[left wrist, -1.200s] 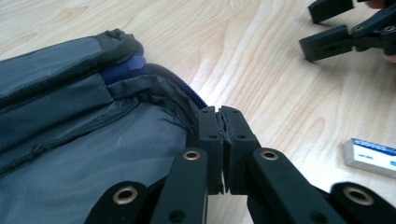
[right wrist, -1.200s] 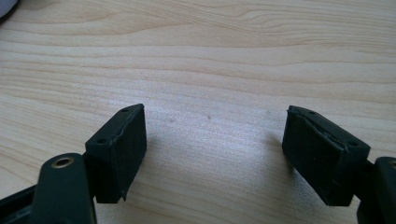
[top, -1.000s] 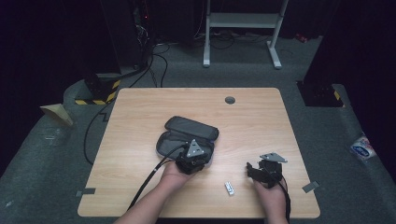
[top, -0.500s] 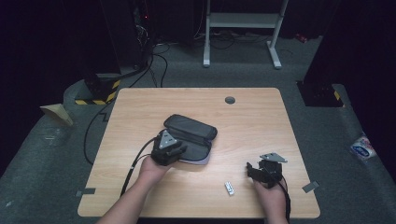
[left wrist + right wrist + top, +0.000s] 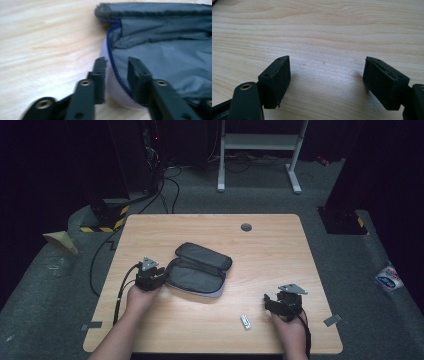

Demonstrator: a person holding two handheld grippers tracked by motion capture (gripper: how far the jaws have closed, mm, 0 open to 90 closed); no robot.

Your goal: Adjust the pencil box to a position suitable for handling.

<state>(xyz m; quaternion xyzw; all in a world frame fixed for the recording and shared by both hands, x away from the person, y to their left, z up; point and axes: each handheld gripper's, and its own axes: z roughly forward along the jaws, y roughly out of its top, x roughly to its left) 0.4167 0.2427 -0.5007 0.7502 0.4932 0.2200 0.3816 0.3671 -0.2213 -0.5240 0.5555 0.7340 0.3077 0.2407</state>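
My high view looks forward and down over the whole table. My left gripper view sits low and close, facing the grey pouch, which the high view shares. My right gripper view skims bare tabletop at close range

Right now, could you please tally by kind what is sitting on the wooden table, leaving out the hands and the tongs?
Dark grey fabric zip pouch, lying open: 1
Small white rectangular item, too small to identify: 1
Round dark grommet set in the light wooden table: 1
Total: 3
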